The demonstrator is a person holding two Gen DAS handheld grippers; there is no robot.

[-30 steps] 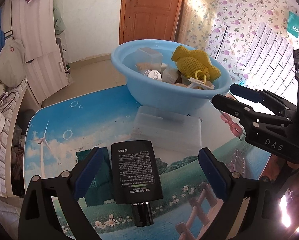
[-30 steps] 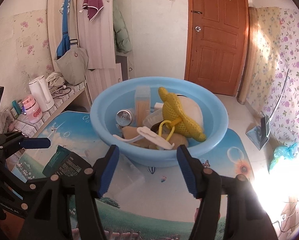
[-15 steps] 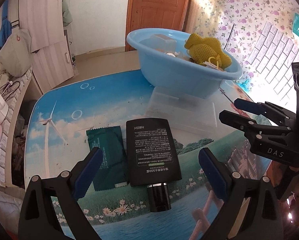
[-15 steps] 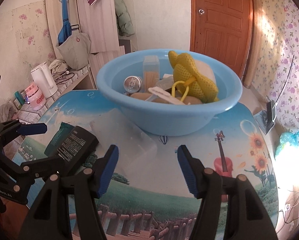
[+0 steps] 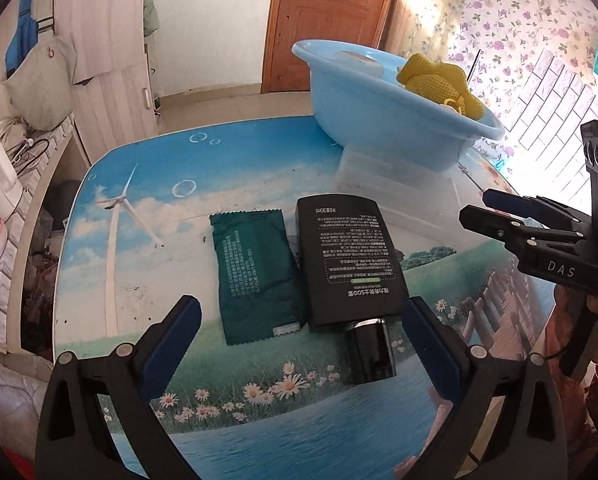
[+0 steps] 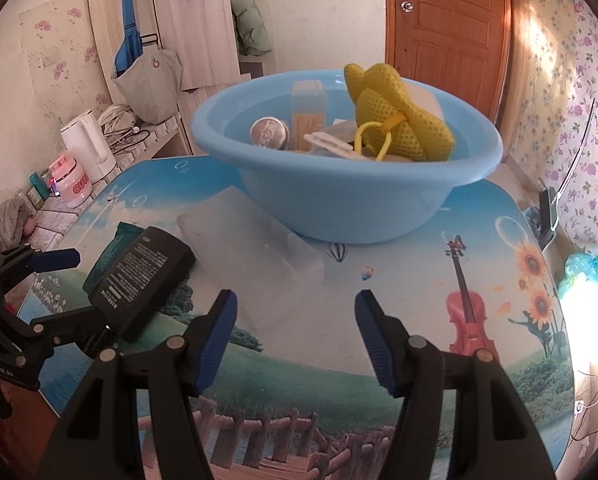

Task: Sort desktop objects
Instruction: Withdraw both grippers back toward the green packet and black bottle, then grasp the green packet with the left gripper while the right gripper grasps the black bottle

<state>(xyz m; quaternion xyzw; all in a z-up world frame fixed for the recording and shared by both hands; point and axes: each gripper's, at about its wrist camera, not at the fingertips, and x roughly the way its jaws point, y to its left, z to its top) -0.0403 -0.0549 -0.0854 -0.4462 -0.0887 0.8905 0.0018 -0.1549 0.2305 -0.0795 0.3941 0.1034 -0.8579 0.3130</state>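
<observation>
My left gripper (image 5: 301, 342) is opening wide over the black bottle (image 5: 349, 256), which lies flat at 12 o'clock beside the green sachet (image 5: 255, 272). My right gripper (image 6: 295, 336) hangs half-open, empty. I should straddle the bottle's 2 long edges squarely before squeezing.

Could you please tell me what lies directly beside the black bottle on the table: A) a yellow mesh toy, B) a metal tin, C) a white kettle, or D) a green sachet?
D: the green sachet lies flat on the table right beside the black bottle, whereas the yellow mesh toy and metal tin sit in the blue basin.
</observation>
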